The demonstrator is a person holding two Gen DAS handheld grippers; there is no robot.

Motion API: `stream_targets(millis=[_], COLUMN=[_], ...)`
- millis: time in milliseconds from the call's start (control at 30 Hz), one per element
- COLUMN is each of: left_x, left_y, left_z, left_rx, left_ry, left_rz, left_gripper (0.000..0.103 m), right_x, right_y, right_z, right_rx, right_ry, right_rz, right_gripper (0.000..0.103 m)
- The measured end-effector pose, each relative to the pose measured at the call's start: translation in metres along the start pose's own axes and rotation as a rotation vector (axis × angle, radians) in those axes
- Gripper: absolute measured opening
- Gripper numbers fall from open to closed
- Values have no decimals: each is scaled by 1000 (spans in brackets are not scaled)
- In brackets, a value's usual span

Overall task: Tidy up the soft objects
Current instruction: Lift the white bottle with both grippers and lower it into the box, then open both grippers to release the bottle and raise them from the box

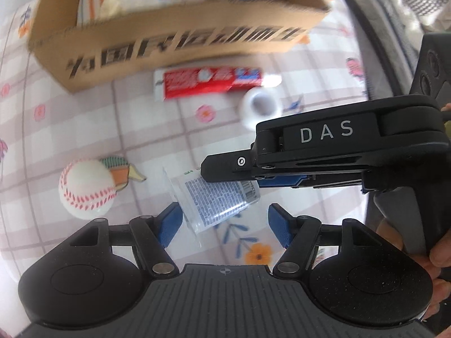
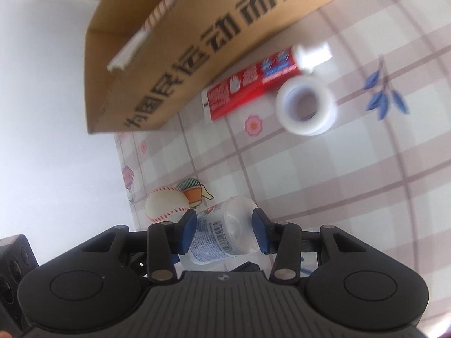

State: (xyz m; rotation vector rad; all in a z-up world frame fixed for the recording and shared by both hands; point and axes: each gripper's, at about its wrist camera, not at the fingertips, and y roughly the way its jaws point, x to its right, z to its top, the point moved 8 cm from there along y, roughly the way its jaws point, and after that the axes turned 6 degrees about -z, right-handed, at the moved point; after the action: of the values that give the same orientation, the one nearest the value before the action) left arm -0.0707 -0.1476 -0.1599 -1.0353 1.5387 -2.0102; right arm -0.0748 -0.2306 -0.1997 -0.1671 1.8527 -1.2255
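A clear tube with printed label (image 1: 214, 200) lies on the checked cloth, also in the right wrist view (image 2: 222, 231). My right gripper (image 2: 224, 232) is open with its blue pads on either side of the tube's cap end; it also shows in the left wrist view (image 1: 229, 169) coming in from the right. My left gripper (image 1: 225, 221) is open and empty, just short of the tube's flat end. A soft baseball (image 1: 86, 188) lies left of the tube. A red toothpaste tube (image 1: 208, 80) and a white tape roll (image 1: 260, 107) lie farther off.
A brown cardboard box (image 1: 174, 39) with black characters stands beyond the toothpaste, holding striped cloth, something pink and a blue pack. The cloth's edge (image 2: 121, 169) runs left of the baseball. Dark equipment (image 1: 431, 64) stands at the right.
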Motion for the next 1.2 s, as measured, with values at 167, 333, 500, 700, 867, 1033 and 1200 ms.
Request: stream_targets(millis=[167, 333, 500, 700, 867, 1033, 1200], left_x=[18, 15, -4, -36, -65, -91, -102], left_y=[-41, -87, -117, -112, -91, -66, -58], left_z=[30, 76, 121, 155, 169, 169, 165], left_rx=[67, 167, 255, 288, 266, 210, 186], left_ry=[47, 87, 116, 112, 78, 29, 8], left_rz=[17, 64, 113, 149, 158, 154, 172], left_gripper=[66, 66, 66, 66, 66, 65, 60], right_x=[-8, -43, -92, -129, -145, -156, -163], right_y=[-37, -76, -96, -82, -39, 3, 36], right_z=[6, 23, 59, 115, 159, 186, 199], right_rx=[53, 117, 190, 234, 198, 169, 139], right_ry=[27, 23, -20, -45, -68, -156, -233], right_rz=[27, 95, 162, 213, 220, 158, 135], right_gripper=[47, 47, 47, 47, 46, 46, 45])
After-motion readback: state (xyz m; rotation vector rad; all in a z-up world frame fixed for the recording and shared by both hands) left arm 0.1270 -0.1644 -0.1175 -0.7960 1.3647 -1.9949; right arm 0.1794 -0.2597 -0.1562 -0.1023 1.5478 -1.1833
